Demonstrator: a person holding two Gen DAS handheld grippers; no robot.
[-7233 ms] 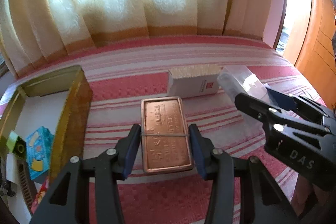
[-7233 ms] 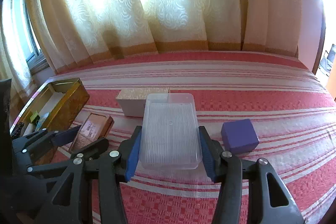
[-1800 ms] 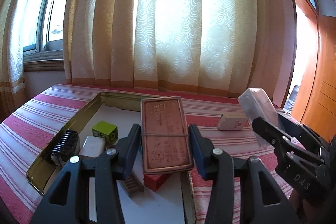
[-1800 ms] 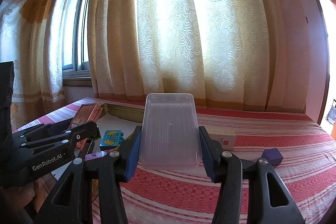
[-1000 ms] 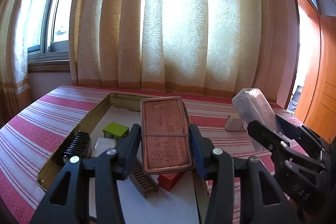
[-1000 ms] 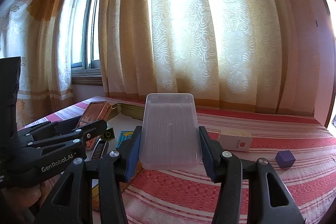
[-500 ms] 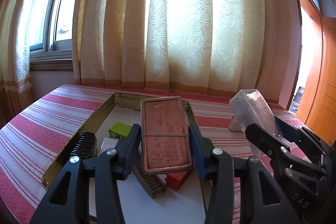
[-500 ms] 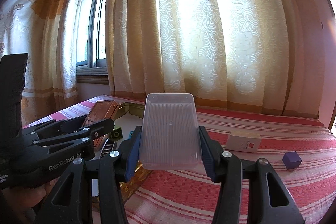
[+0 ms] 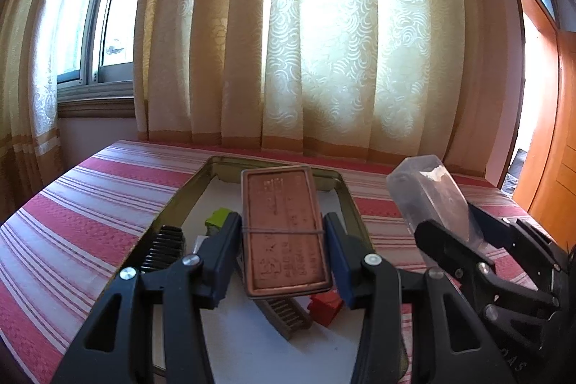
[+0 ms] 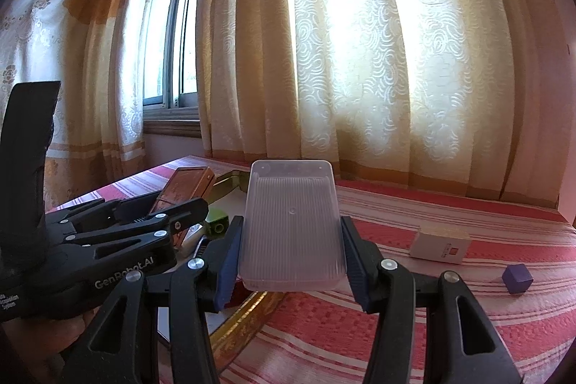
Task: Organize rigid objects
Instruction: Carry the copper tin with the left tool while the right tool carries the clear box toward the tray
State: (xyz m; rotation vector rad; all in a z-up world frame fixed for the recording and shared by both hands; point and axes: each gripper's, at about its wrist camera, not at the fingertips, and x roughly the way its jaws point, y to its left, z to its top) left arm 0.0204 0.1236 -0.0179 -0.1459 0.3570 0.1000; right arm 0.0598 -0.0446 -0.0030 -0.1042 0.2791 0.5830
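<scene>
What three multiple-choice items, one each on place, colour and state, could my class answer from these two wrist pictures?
1. Where is the copper-coloured rectangular metal tin?
A. above the gold-rimmed open tray
B. on the windowsill
C. beside the small cube

2. What colour is the small cube lying on the red striped cloth?
A. green
B. purple
C. white

3. What state is the right gripper in?
A. wide open and empty
B. shut on nothing
C. shut on the clear ribbed plastic box

Answers: 1 A, the left gripper holds the tin over the tray's white floor; 2 B, the cube by the white carton is purple; 3 C, both blue pads press the box's sides.
</scene>
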